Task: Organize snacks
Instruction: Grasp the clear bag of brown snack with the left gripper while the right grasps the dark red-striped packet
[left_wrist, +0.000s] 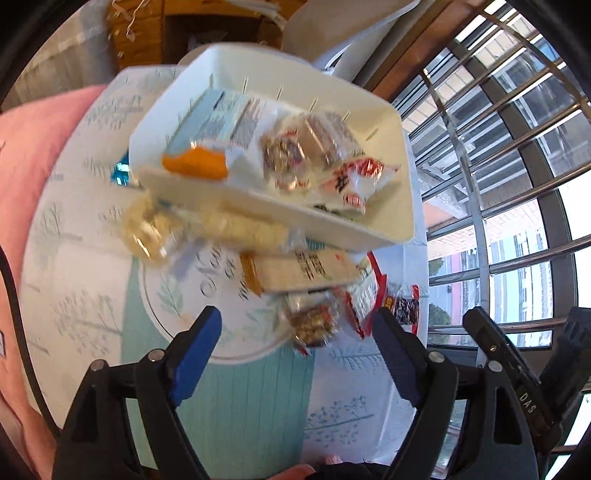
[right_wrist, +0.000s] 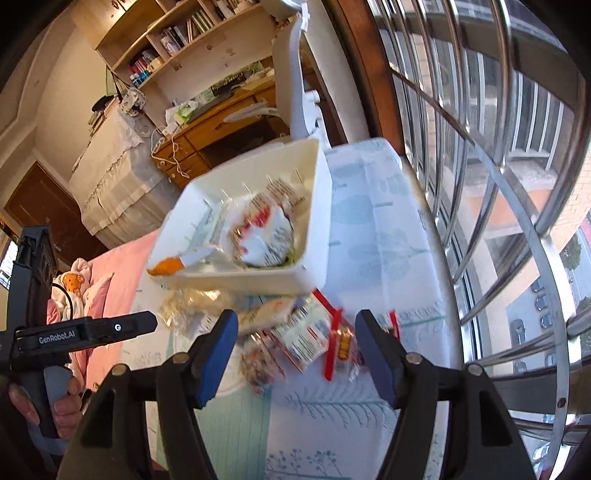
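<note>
A white plastic bin (left_wrist: 388, 229) sits on the patterned tablecloth and holds several snack packets, among them an orange-ended pack (left_wrist: 195, 162) and a red-and-white pack (left_wrist: 354, 181). The bin also shows in the right wrist view (right_wrist: 317, 206). Loose snacks lie in front of it: a clear bag of pale biscuits (left_wrist: 155, 229), a long cream bar (left_wrist: 306, 273), a nut bar (left_wrist: 314, 325) and a red-edged packet (right_wrist: 343, 343). My left gripper (left_wrist: 297, 325) is open and empty above the loose snacks. My right gripper (right_wrist: 295, 332) is open and empty, just short of them.
A pink bed cover (left_wrist: 26, 184) lies left of the table. A barred window (right_wrist: 498, 166) runs along the right. A wooden desk and shelves (right_wrist: 207, 110) stand behind the bin. The other hand-held gripper (right_wrist: 85, 332) shows at left in the right wrist view.
</note>
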